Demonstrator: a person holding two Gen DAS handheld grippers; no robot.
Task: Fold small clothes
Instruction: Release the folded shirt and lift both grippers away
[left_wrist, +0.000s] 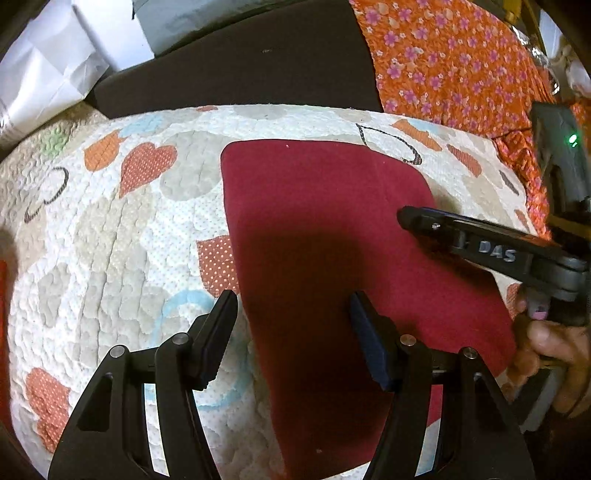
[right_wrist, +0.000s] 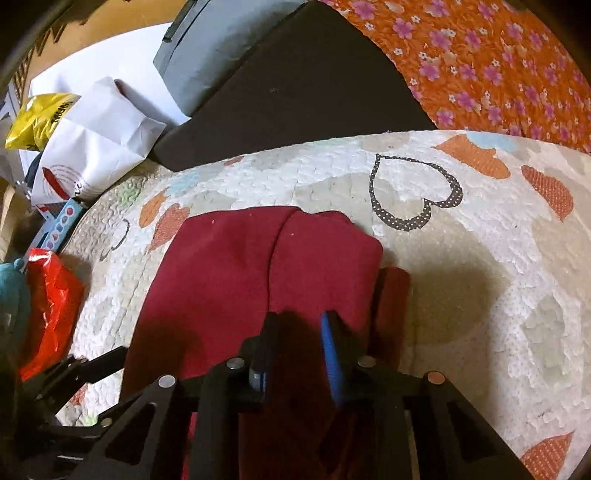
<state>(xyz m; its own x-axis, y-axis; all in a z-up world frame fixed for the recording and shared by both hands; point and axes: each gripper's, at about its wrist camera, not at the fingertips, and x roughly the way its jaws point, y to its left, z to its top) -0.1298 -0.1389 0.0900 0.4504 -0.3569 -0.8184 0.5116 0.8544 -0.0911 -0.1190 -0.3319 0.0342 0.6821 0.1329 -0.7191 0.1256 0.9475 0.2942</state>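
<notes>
With your left gripper (left_wrist: 291, 325) wide open and right gripper (right_wrist: 295, 332) partly open, both empty, pinch the soft, light maroon garment (left_wrist: 325, 236), lying mid-quilt (left_wrist: 110, 229), at 1 edge.

One dark red garment (left_wrist: 332, 240) is seen, laid on one heart-patterned quilt (left_wrist: 110, 240). Two grippers are counted: the left gripper (left_wrist: 291, 332) and the right gripper (right_wrist: 299, 343). One orange floral cloth (left_wrist: 461, 66), one black cushion (left_wrist: 240, 66), one white paper bag (right_wrist: 99, 147), one yellow bag (right_wrist: 37, 118) and one red plastic bag (right_wrist: 51, 306) are counted.
</notes>
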